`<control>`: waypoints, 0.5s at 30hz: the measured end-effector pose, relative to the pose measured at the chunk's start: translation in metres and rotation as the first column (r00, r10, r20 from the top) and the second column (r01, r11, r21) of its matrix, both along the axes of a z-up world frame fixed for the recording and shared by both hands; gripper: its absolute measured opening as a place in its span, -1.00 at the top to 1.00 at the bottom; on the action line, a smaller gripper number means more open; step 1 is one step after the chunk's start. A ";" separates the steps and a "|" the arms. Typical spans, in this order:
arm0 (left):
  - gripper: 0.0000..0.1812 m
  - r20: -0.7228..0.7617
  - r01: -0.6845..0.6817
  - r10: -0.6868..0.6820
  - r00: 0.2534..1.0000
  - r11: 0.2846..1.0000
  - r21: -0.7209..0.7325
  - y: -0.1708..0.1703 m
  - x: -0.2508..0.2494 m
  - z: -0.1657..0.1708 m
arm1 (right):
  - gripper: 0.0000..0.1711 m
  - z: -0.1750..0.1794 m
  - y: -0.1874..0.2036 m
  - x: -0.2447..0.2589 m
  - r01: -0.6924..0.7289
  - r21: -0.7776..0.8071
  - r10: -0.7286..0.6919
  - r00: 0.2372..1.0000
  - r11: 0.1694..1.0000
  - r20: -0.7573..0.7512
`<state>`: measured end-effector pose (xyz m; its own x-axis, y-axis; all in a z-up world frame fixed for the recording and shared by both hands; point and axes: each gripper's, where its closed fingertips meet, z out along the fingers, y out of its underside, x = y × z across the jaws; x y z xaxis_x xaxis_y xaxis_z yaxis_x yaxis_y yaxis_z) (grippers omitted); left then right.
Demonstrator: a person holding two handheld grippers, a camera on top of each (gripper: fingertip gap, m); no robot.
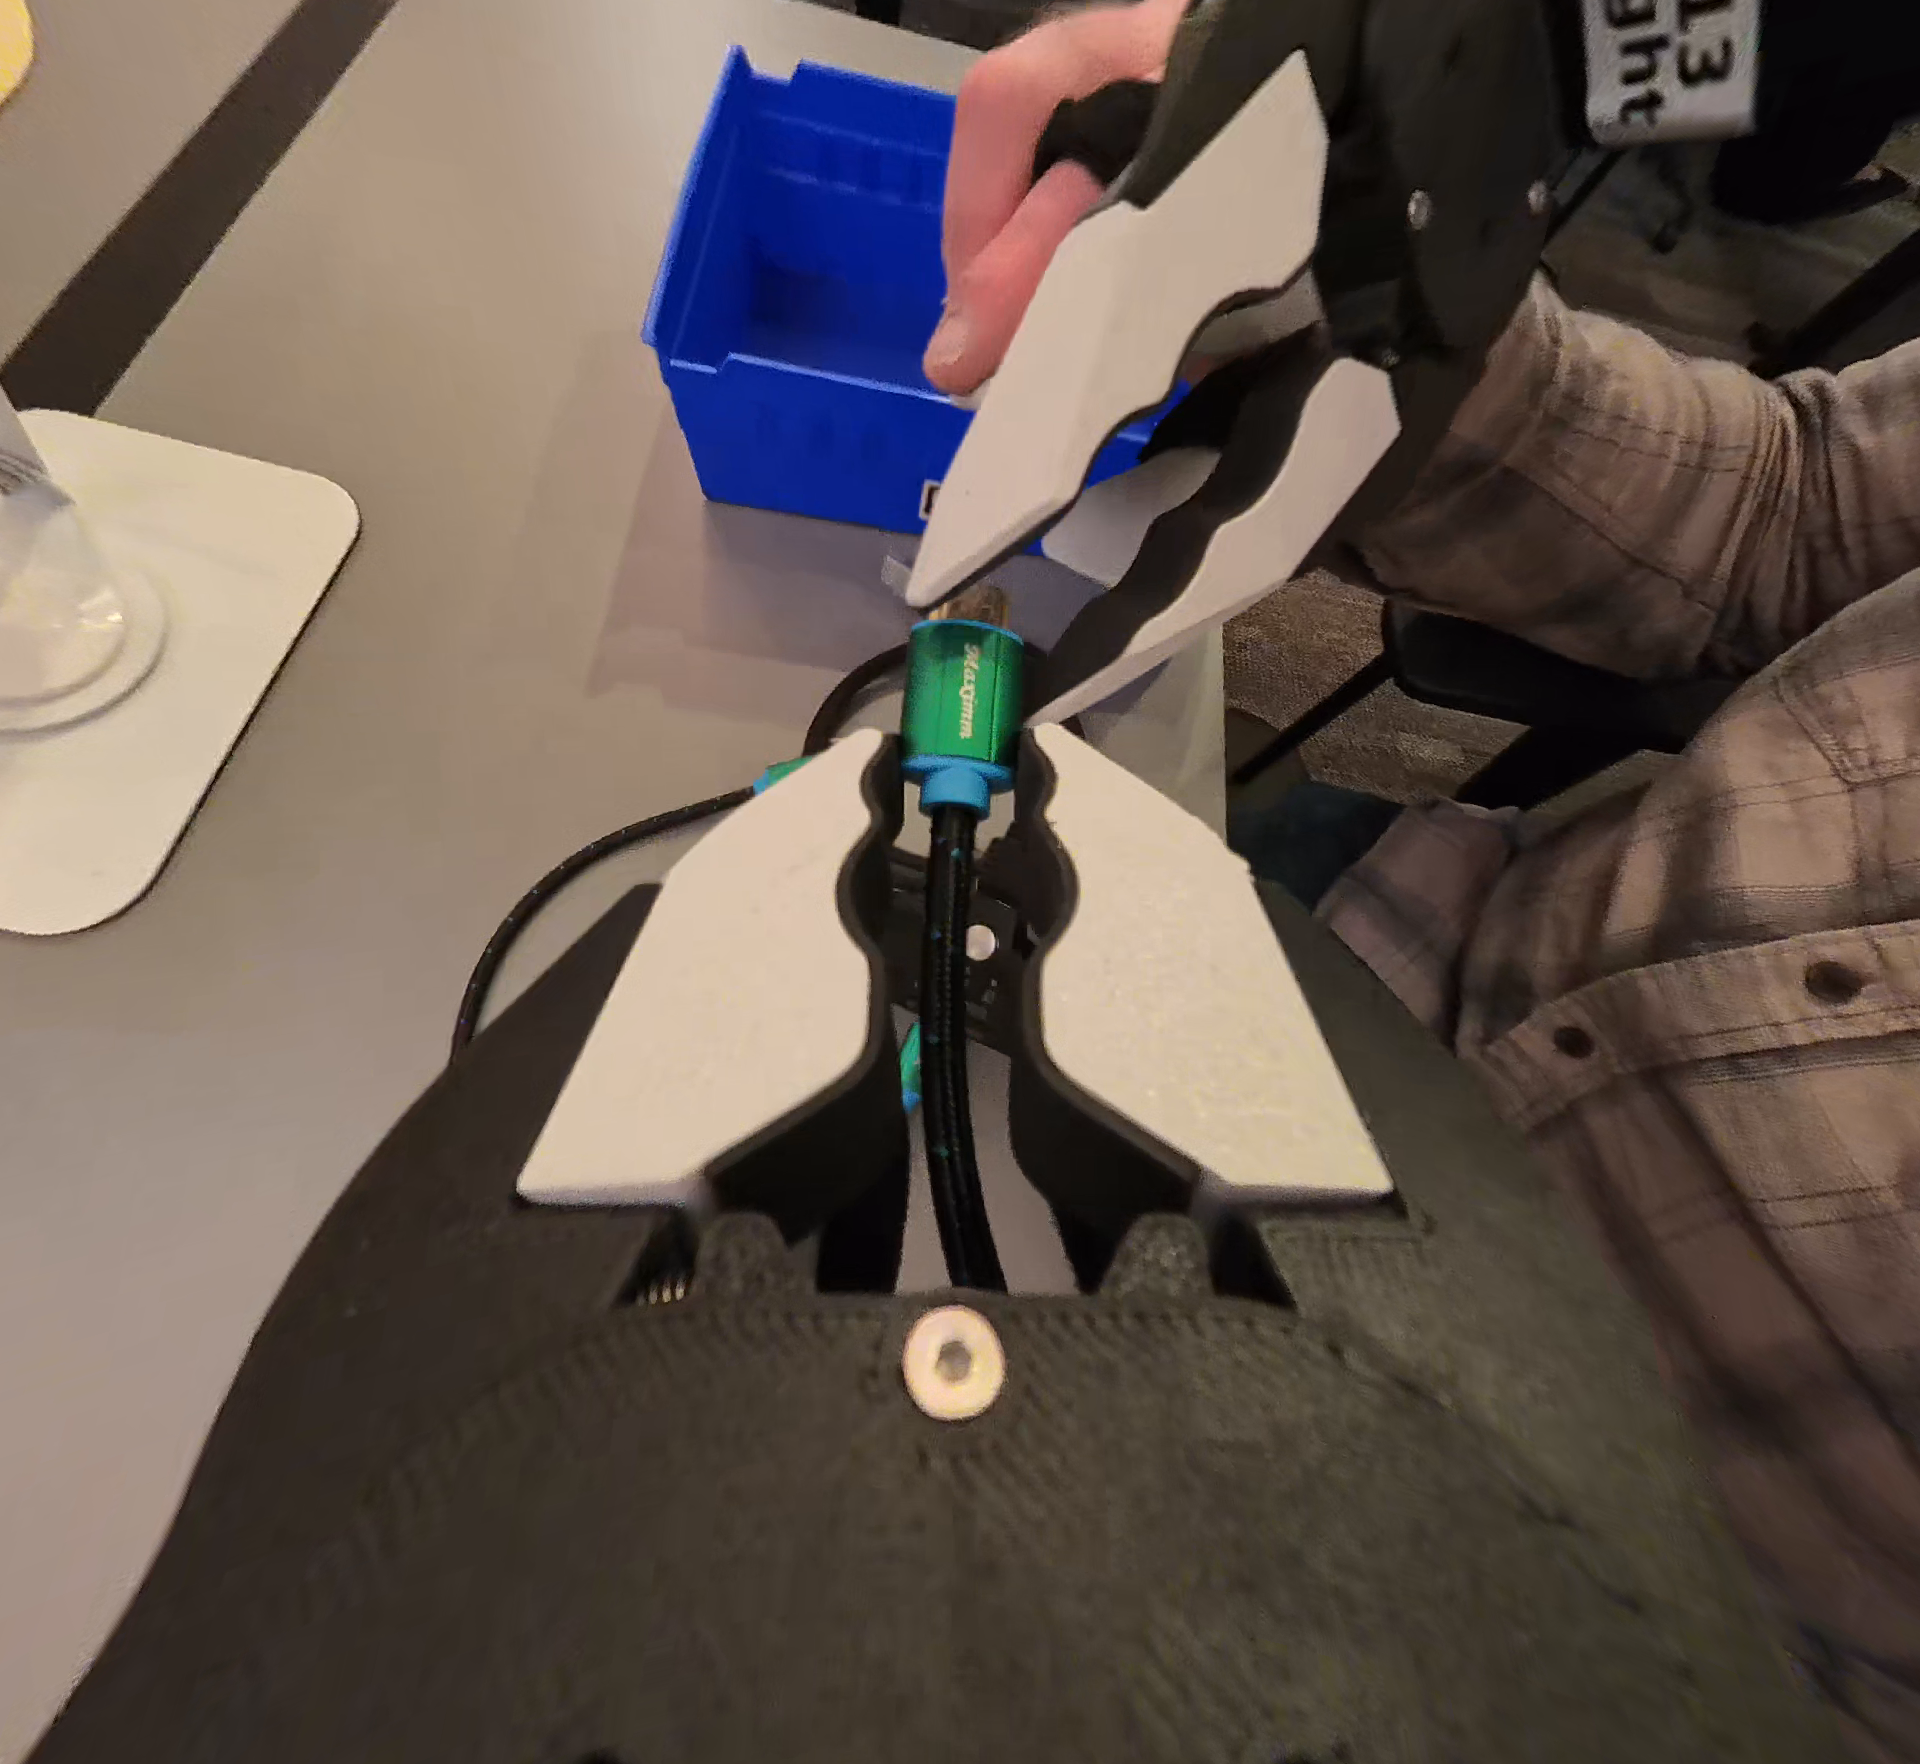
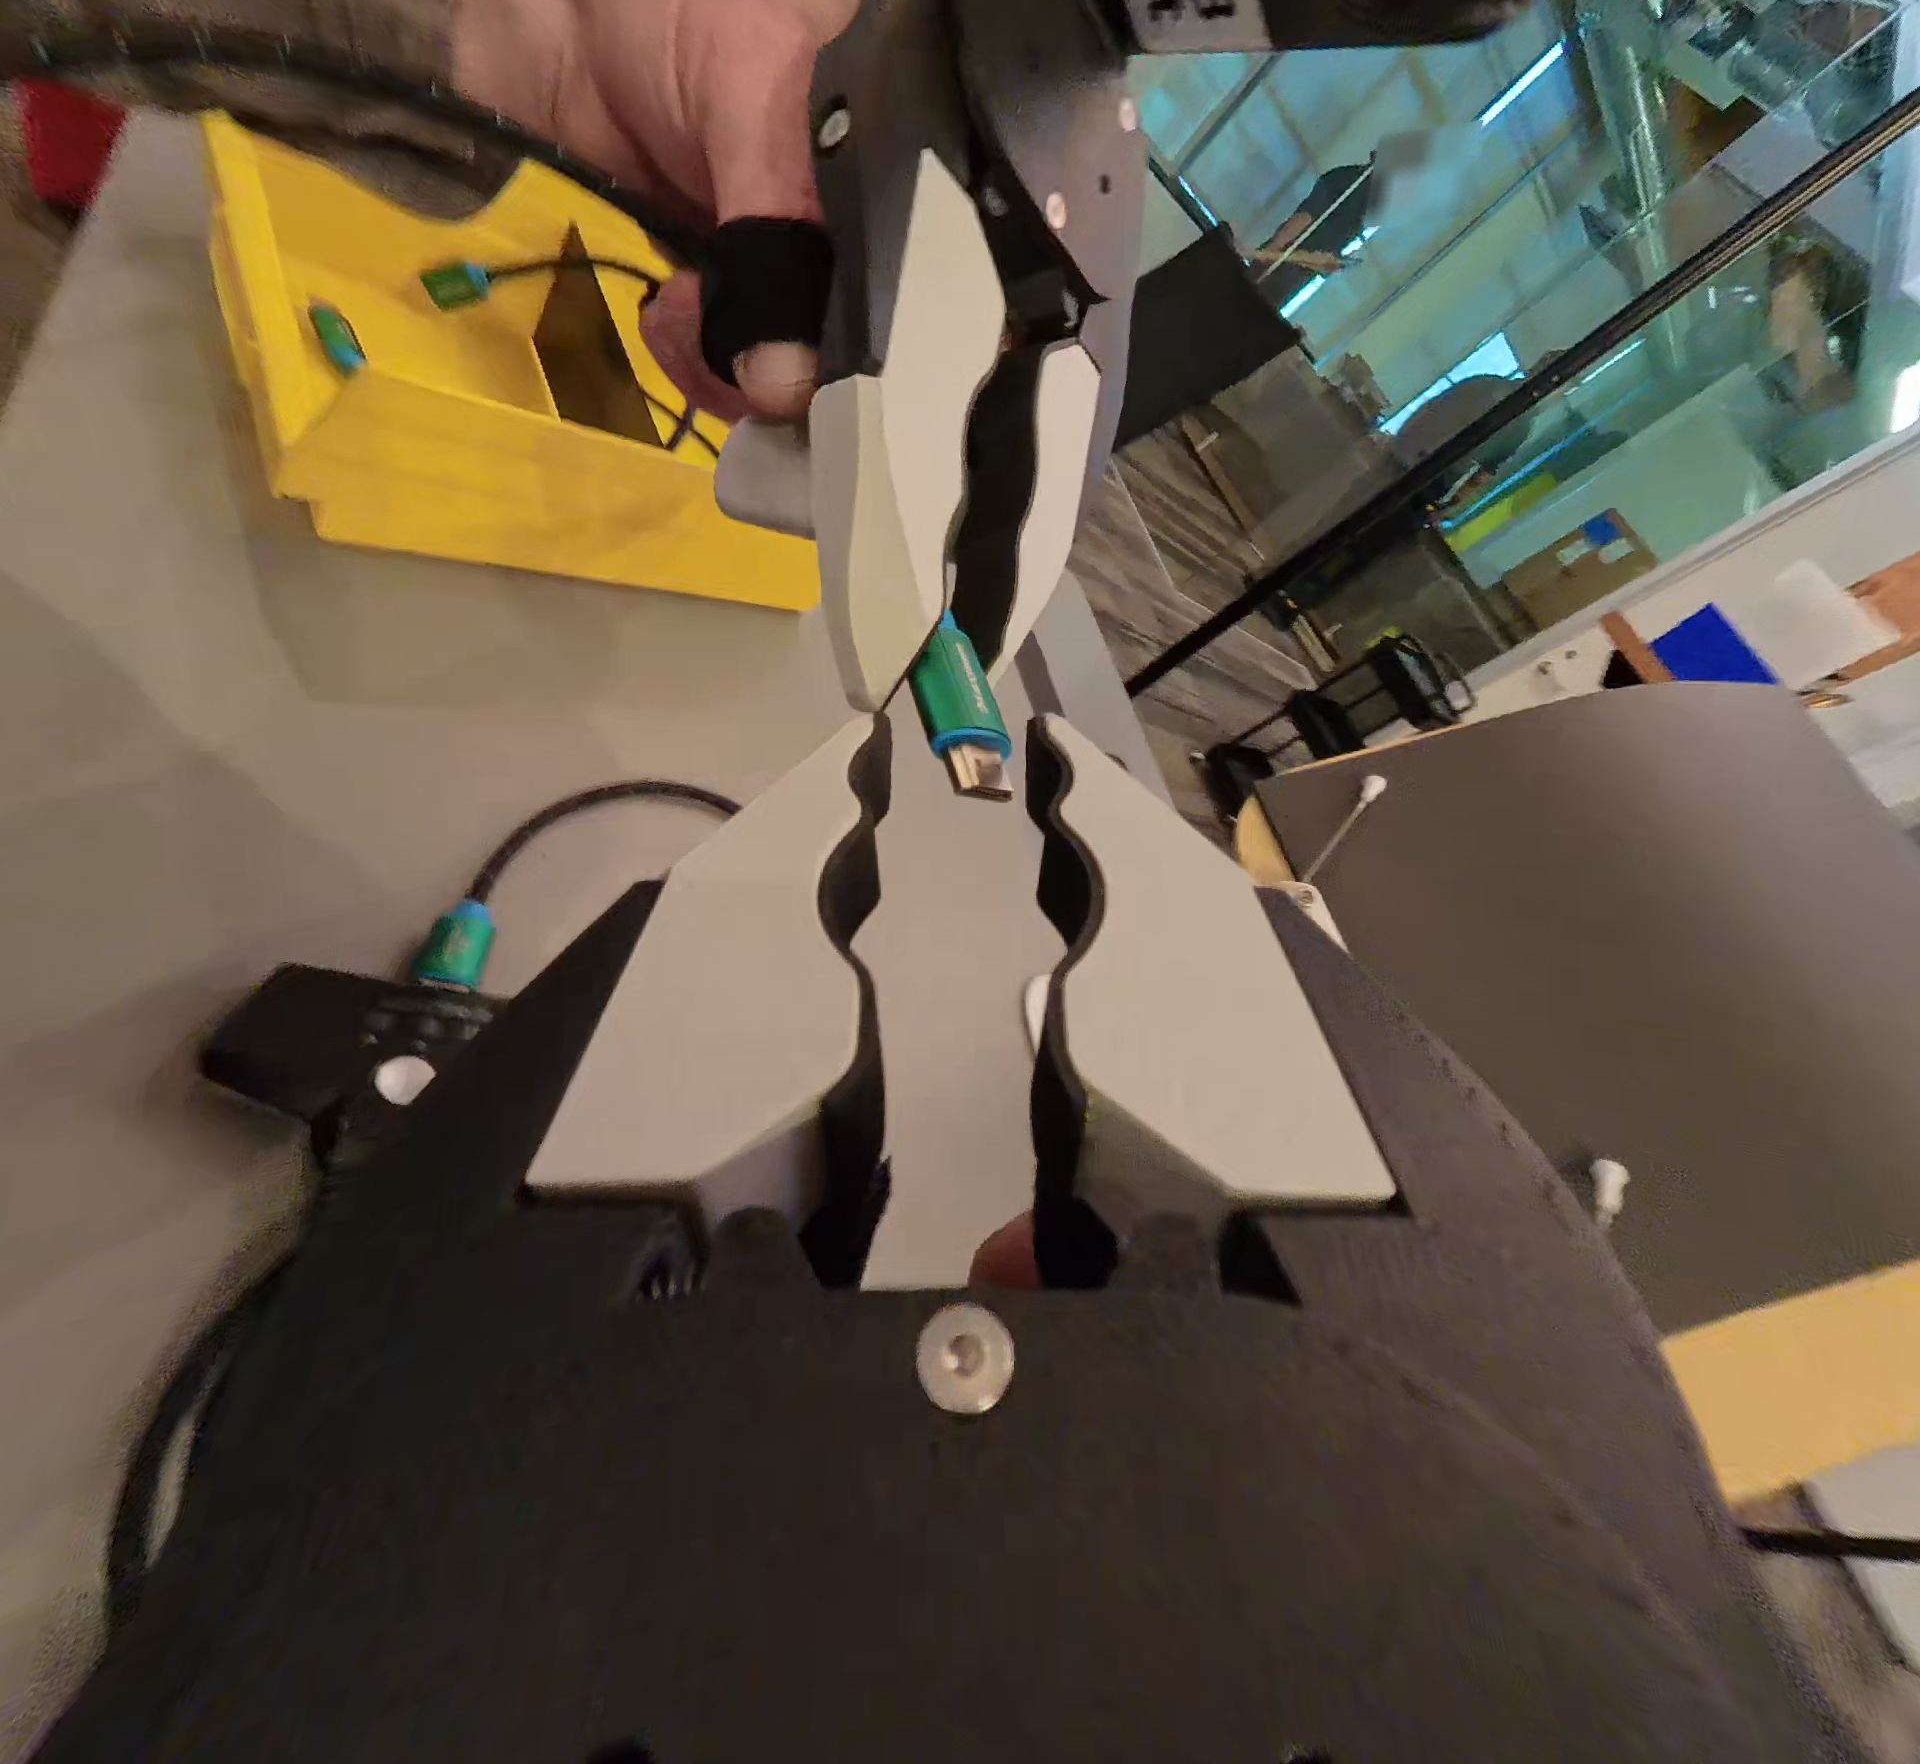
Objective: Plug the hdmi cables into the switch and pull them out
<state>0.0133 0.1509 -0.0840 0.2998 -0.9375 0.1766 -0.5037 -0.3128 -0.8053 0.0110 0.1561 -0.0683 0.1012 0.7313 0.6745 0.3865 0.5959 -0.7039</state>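
One green HDMI plug (image 1: 958, 712) sits clamped in my left gripper (image 1: 958, 758); my right gripper (image 2: 956, 727), jaws apart, seemingly surrounds its tip.

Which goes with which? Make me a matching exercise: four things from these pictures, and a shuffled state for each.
Things
1. HDMI plug
2. yellow bin
3. switch
4. right gripper

States
A. open, fingertips either side of the plug's metal tip
B. one cable plugged into it
C. clamped in the left gripper
D. two green plugs lying inside

Pairs: 1-C, 2-D, 3-B, 4-A
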 end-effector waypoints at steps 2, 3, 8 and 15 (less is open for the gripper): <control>0.78 0.012 -0.008 0.009 1.000 0.999 -0.034 0.001 0.001 0.001 | 0.76 -0.002 0.010 0.000 0.084 0.165 -0.095 0.994 0.983 0.058; 0.78 0.021 -0.010 0.011 1.000 0.998 -0.058 0.002 0.002 0.001 | 0.79 -0.003 0.014 0.000 0.116 0.248 -0.141 0.986 0.962 0.087; 0.78 0.054 -0.038 0.046 0.997 0.989 -0.143 0.009 0.002 0.002 | 0.88 0.000 0.021 -0.008 0.188 0.456 -0.252 0.964 0.870 0.084; 0.70 0.149 -0.015 0.031 0.988 0.994 -0.109 0.009 0.001 0.016 | 0.88 0.009 0.022 -0.009 0.223 0.361 -0.234 0.972 0.905 -0.013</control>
<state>0.0138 0.1595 -0.0676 0.2835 -0.9038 0.3205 -0.3711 -0.4116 -0.8324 0.0016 0.1781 -0.0595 0.2122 0.3994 0.8919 0.5594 0.6987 -0.4460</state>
